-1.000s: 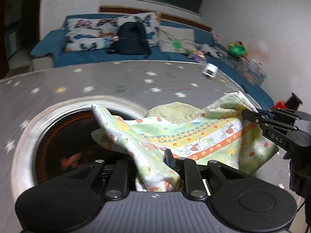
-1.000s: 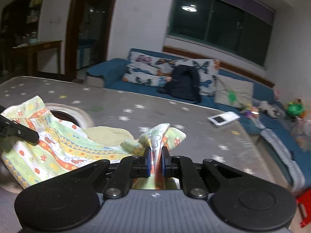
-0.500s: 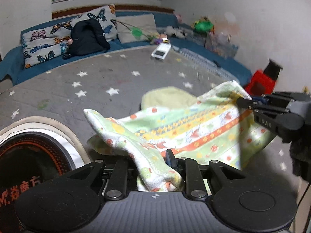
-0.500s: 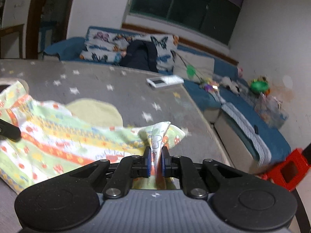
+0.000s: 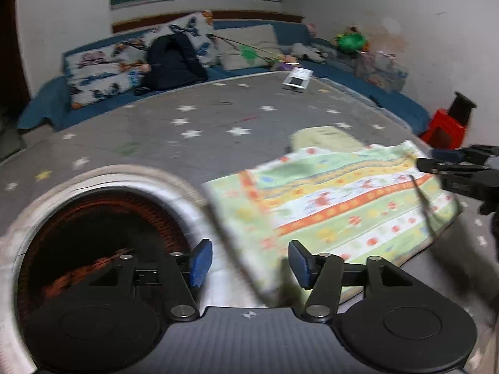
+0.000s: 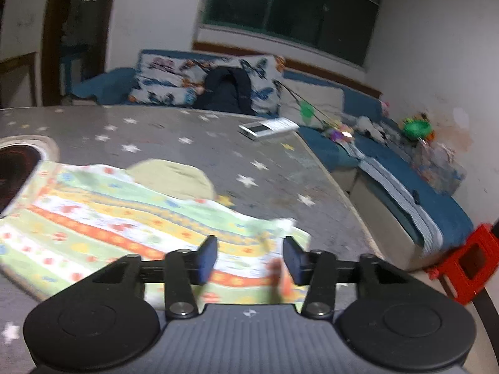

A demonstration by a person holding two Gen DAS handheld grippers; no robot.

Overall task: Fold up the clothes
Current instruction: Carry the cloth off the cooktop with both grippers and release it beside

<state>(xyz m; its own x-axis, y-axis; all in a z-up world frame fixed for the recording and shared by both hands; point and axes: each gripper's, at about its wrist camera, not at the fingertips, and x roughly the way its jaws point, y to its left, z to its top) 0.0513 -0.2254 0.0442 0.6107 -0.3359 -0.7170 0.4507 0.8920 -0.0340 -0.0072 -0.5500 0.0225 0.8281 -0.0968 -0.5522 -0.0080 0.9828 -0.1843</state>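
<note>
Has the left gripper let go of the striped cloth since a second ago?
Yes. The left gripper now stands open, and the striped cloth lies beside the round opening.

The striped garment is soft matt cloth, as is the star-printed table cover. The left gripper looks like matt black plastic with blue pads.

You've got a grey star-print tabletop w/ striped cloth, pale green cloth, white box on it.
</note>
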